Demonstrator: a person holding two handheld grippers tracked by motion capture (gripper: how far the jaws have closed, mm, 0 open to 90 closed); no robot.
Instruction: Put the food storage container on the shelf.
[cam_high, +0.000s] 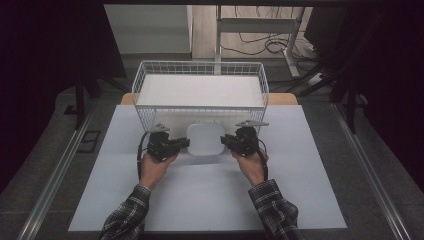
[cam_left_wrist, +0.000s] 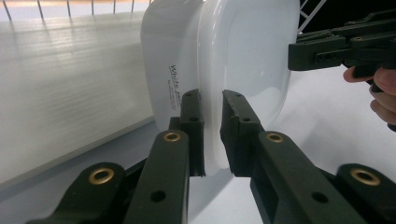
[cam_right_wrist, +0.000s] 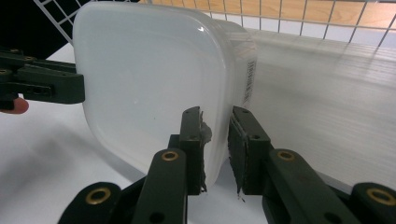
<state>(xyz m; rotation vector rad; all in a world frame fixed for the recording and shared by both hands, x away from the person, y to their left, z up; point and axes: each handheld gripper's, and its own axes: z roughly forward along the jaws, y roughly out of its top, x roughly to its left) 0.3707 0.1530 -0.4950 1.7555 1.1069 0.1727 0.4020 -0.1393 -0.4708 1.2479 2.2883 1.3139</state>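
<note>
- Tongs on both sides had hold of the white dish (cam_high: 205, 139): the left tongs (cam_high: 186, 143) were clamped on its left rim, the right tongs (cam_high: 223, 140) on its right rim.
- In the left gripper view the left tongs' pads (cam_left_wrist: 192, 122) pinched the thin rim of the dish (cam_left_wrist: 233, 60), jaws nearly together; in the right gripper view the right tongs (cam_right_wrist: 215, 140) nipped the opposite rim of the dish (cam_right_wrist: 149, 79) the same way.
- Dish sat near the far edge of the surface (cam_high: 300, 200), just in front of the white wire basket (cam_high: 200, 67), and appeared lifted clear of the sheet.
- Risk, as judged: each grip caught only a narrow strip of smooth rim, so uneven movement of the two hands might have let one side slip.
- Basket's near wall stood close, and a low carry over it could have knocked the dish from the tongs.
</note>
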